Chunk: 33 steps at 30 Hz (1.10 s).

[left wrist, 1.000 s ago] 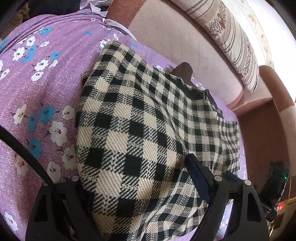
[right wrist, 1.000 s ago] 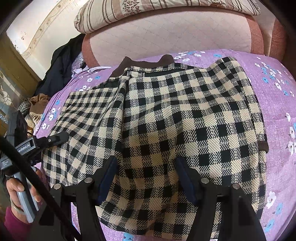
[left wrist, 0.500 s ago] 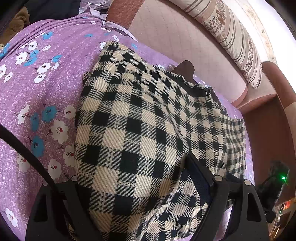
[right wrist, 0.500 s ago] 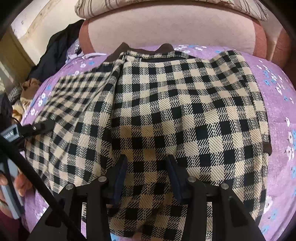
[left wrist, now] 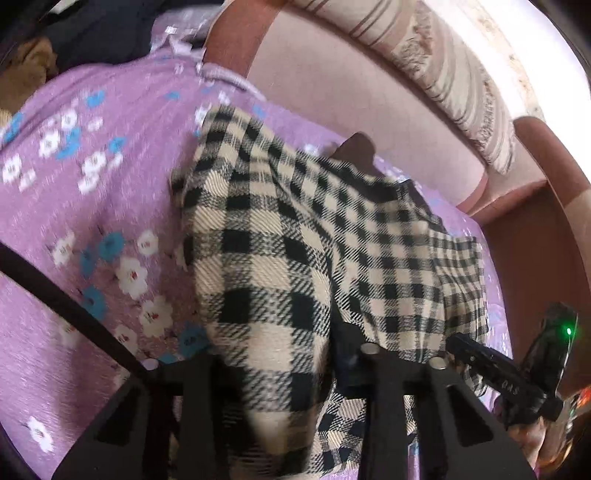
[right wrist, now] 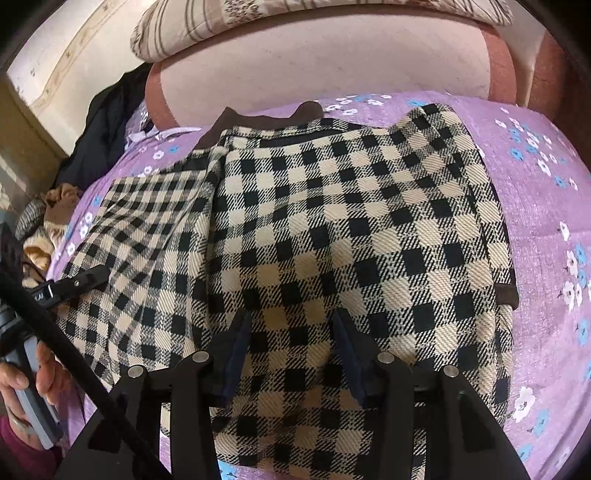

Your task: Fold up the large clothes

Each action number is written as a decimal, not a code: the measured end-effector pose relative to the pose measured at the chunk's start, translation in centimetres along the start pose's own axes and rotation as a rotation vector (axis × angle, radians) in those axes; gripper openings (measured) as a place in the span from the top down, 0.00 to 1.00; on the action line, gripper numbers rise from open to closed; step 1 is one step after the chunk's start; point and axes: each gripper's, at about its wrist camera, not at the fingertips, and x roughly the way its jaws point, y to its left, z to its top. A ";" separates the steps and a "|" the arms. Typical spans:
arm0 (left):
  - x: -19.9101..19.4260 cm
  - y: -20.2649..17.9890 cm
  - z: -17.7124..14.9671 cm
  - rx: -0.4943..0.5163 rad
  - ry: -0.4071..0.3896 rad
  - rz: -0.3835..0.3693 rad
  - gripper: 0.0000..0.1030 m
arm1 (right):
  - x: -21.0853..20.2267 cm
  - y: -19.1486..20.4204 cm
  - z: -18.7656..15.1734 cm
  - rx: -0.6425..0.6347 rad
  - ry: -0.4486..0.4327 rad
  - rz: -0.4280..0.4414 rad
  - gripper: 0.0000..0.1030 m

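Bed: purple floral sheet (right wrist: 535, 177) over the mattress, a padded pink headboard (right wrist: 332, 66) behind it, a striped pillow (right wrist: 295, 18) on top of the headboard.
Right gripper (right wrist: 291, 354): fingers part-way apart with a raised fold of the coat bunched between them; the cloth fills the gap and touches both pads, so it is pinching the near hem.
Left gripper (left wrist: 273, 373): fingers drawn in on a thick hump of the same cloth, which rises between them and hides the left pad (this view is motion-blurred).
Coat (right wrist: 351, 229): large black-and-cream check, lying on the sheet with its brown collar (right wrist: 266, 120) toward the headboard; one panel is folded over the middle, and a finer-check panel lies flat beside it at the left of the right wrist view.
Hand (right wrist: 33, 373): the person's left hand, holding the left gripper's handle at the coat's near left edge.
Edges: dark clothes (right wrist: 103, 129) heaped at the head of the bed, tan cloth (right wrist: 55, 206) just beside them.
Cable (left wrist: 66, 306): black, crossing the left wrist view low over the sheet.
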 end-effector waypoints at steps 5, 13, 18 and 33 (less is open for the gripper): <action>-0.1 -0.9 0.1 0.037 0.005 0.028 0.75 | -0.1 -0.4 -0.2 0.013 0.001 0.005 0.51; -0.4 -1.2 1.0 0.030 0.033 0.037 0.76 | -0.7 -0.9 0.4 0.033 -0.002 0.004 0.47; -1.2 -2.9 1.6 0.088 0.038 0.074 0.77 | -1.4 -1.3 0.5 0.037 -0.009 -0.009 0.47; -3.3 -15.3 2.5 0.308 0.018 0.046 0.82 | -4.2 -7.2 1.3 0.232 -0.049 0.020 0.46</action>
